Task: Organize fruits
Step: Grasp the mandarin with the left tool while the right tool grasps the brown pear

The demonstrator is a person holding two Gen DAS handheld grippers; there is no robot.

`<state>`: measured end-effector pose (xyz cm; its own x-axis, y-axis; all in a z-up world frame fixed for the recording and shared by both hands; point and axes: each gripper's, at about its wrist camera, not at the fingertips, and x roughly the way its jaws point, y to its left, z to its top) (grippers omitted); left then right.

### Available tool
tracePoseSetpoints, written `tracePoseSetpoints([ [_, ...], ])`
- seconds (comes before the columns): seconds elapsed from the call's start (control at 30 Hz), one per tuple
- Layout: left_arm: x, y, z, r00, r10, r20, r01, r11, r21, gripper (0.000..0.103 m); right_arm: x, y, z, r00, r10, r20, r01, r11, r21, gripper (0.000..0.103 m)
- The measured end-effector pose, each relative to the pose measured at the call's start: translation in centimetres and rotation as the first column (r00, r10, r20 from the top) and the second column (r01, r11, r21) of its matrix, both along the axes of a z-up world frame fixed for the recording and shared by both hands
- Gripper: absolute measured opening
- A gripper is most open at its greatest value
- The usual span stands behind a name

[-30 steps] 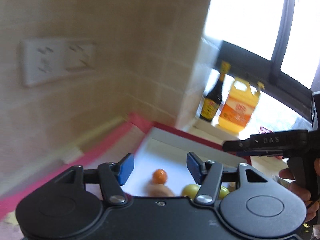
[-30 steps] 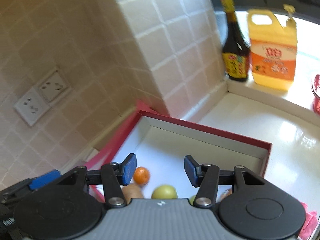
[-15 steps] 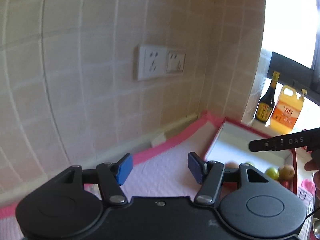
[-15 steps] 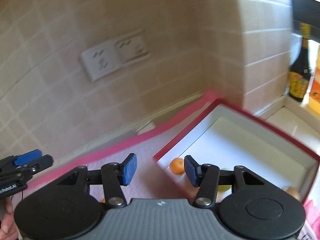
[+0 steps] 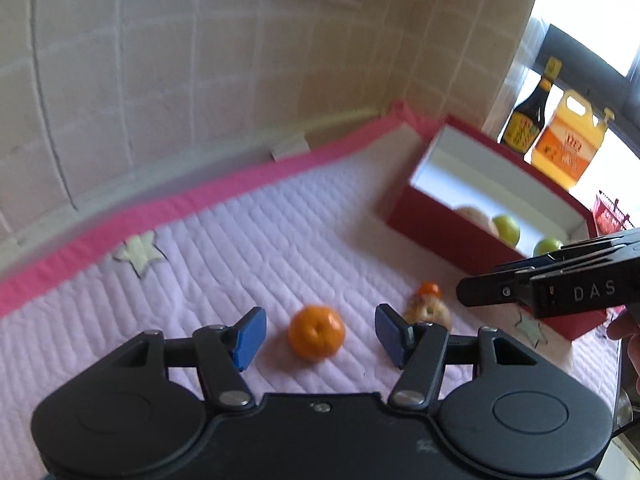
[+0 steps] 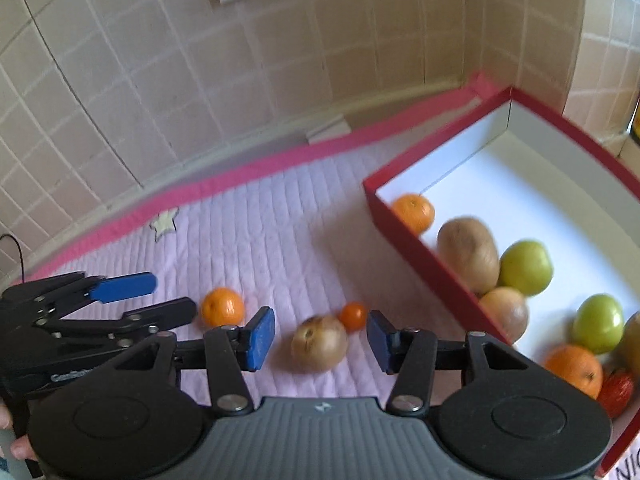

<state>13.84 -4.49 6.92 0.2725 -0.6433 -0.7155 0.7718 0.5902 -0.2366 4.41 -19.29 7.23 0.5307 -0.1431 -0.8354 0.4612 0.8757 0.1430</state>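
Orange mandarin (image 5: pixel 317 332) lies on the quilted pink mat (image 5: pixel 248 240) at twelve o'clock of the left tool (image 5: pixel 318 334), framed by its open, empty jaws. Likewise the brown fruit (image 6: pixel 319 343) sits dead ahead of the right tool (image 6: pixel 320 338), also open and empty. Red box (image 6: pixel 416 256) waits at two o'clock.
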Motion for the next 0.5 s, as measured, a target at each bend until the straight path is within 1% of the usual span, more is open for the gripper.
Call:
tracePoseSetpoints([
  [0.1, 0.0, -0.2, -0.7, 1.000, -0.024, -0.010, 0.025, 1.000, 0.005, 0.072, 0.3, 0.2, -1.2, 1.000, 0.001, -0.024, -0.001, 1.000, 0.029, 0.053],
  [0.23, 0.1, -0.9, -1.3, 0.999, -0.048, -0.017, 0.048, 0.999, 0.007, 0.072, 0.7, 0.1, -2.0, 0.999, 0.002, -0.043, -0.001, 0.999, 0.034, 0.053],
  [0.37, 0.5, -1.2, -1.8, 0.999, -0.045, -0.026, 0.045, 0.999, 0.013, 0.072, 1.2, -0.2, -2.4, 0.999, -0.001, -0.047, 0.003, 0.999, 0.038, 0.053],
  [0.5, 0.8, -1.4, -2.5, 0.998, -0.033, -0.053, 0.033, 0.999, 0.006, 0.072, 1.5, -0.2, -3.2, 0.998, -0.002, -0.067, 0.006, 0.999, 0.050, 0.053],
])
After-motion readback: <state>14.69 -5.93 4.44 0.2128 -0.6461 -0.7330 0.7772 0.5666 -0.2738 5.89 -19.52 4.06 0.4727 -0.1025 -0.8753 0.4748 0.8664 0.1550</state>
